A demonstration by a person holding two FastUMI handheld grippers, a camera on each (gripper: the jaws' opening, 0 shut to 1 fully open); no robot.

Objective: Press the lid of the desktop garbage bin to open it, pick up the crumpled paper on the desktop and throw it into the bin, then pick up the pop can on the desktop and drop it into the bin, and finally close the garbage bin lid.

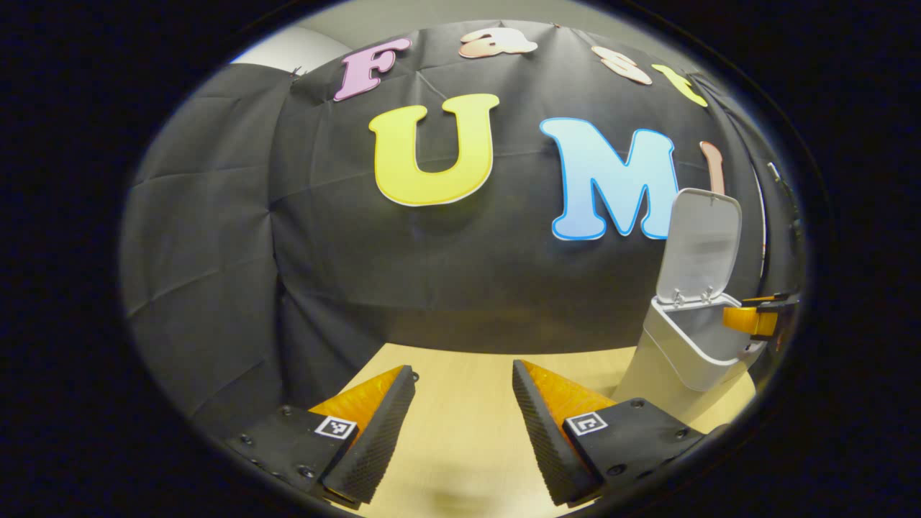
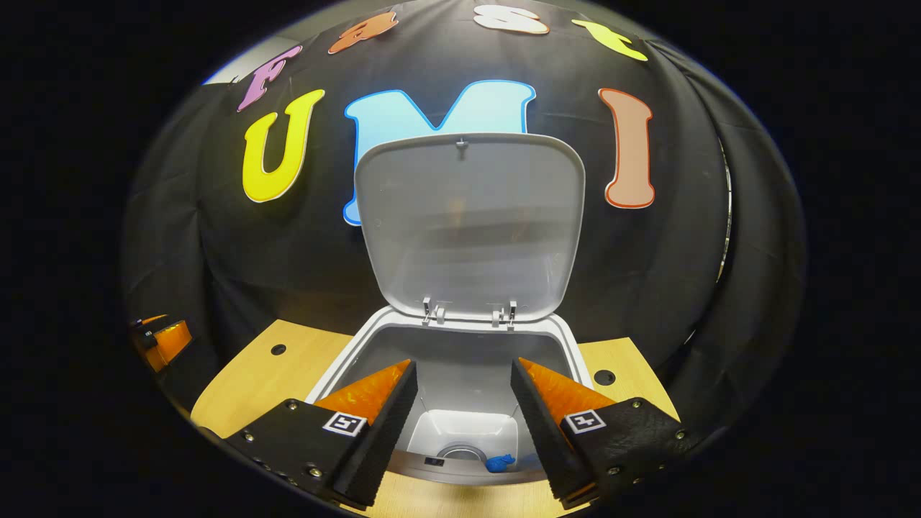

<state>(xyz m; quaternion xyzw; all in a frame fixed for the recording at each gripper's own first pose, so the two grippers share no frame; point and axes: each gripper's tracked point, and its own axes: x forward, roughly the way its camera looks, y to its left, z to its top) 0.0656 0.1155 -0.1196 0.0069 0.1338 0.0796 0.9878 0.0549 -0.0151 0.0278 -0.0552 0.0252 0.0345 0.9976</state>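
Note:
The white desktop bin stands with its lid swung upright. My right gripper hovers open right over the bin's mouth, nothing between its fingers. At the bottom of the bin lie a blue crumpled paper and a silver round rim that looks like the pop can's top. In the left gripper view the bin and its raised lid are at the right, with the right gripper above the opening. My left gripper is open and empty over the bare table, well left of the bin.
The light wooden table ends at the black cloth wall close behind the bin. Two small round holes sit in the tabletop on either side of the bin. The left gripper shows at the far left edge.

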